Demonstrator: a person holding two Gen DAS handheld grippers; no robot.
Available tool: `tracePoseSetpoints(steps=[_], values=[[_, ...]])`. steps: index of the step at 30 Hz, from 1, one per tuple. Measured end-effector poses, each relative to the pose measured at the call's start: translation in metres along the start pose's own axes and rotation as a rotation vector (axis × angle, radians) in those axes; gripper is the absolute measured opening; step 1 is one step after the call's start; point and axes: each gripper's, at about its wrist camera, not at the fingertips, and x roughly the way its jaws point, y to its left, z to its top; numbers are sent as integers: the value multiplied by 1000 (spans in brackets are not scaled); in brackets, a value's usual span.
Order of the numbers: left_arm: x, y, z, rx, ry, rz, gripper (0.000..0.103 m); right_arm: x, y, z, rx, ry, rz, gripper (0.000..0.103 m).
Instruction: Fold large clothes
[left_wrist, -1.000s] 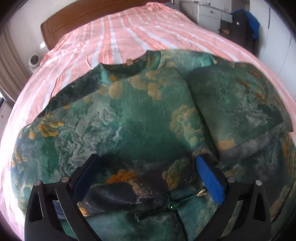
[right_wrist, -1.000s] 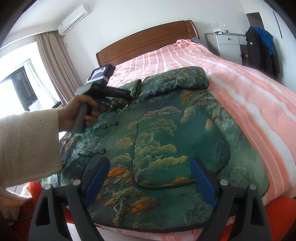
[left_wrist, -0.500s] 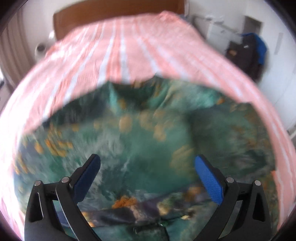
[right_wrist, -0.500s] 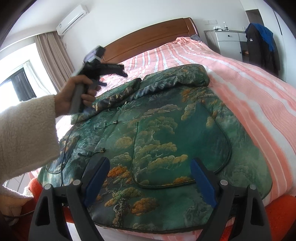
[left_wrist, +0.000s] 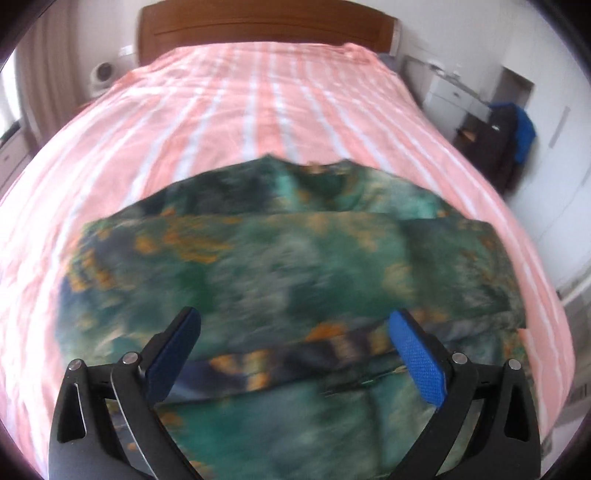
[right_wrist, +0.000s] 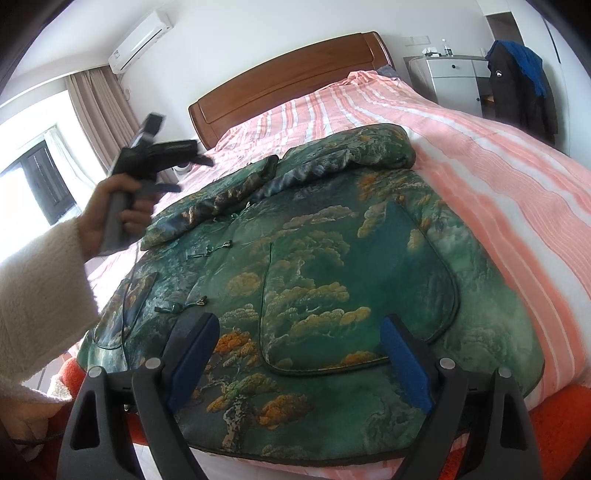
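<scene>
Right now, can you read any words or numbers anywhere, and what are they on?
No words or numbers can be read.
Black jacket by the cabinet: a small white mark, too small to read.
Air conditioner: no readable label.
Green patterned coat on the striped bed: only pictures of trees and clouds.

Bare striped bedspread (left_wrist: 258, 110) beyond the garment (left_wrist: 295, 266) — headboard (left_wrist: 266, 26) at the far end.
</scene>
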Motion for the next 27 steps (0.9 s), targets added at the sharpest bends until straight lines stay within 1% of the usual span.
tracePoseSetpoints(steps=[1,2,3,4,5,7,8,10,11,13,15,16,17,19,21,22,23,24,25,26,27], values=[[7,6,-2,-5,13,31,102,0,0,0,1,2,0,88],[18,12,-7,-9,49,73,102,1,0,0,0,6,-1,88],[32,17,-11,-12,102,98,102,2,1,0,-1,7,-2,88],[47,19,-13,-14,151,113,102,2,1,0,-3,9,-4,88],[56,20,-16,-12,169,125,102,3,2,0,-7,9,-6,88],[56,14,-20,16,136,156,102,3,5,-1,-18,9,-11,88],[53,10,-19,25,123,159,102,2,6,-2,-23,8,-13,88],[42,2,-18,39,98,134,102,0,9,-2,-34,-2,-20,88],[33,0,-18,51,82,122,102,-1,9,-2,-36,-6,-21,88],[9,-3,-20,93,42,127,102,-1,9,-1,-38,-10,-23,88],[-20,-3,-22,151,3,150,102,0,10,-1,-38,-5,-23,88],[-36,0,-24,190,-10,177,102,1,10,-1,-40,-3,-23,88],[-50,3,-25,238,-11,219,102,1,11,-1,-42,-4,-23,88],[-79,15,-34,388,10,374,102,0,12,-1,-49,-11,-21,88],[-106,30,-49,586,25,573,102,-1,13,-1,-51,-14,-19,88],[-124,40,-62,727,41,685,102,-1,12,-1,-49,-14,-16,88],[-133,47,-70,830,65,745,102,-1,12,-1,-47,-13,-14,88],[-142,53,-80,924,102,781,102,-1,10,-1,-44,-11,-11,88],[-153,60,-94,1014,149,800,102,0,10,-1,-39,-8,-9,88],[-163,64,-107,1067,188,793,102,1,9,-1,-36,-5,-8,88],[-171,65,-122,1086,226,752,102,2,9,-1,-34,-1,-7,88]])
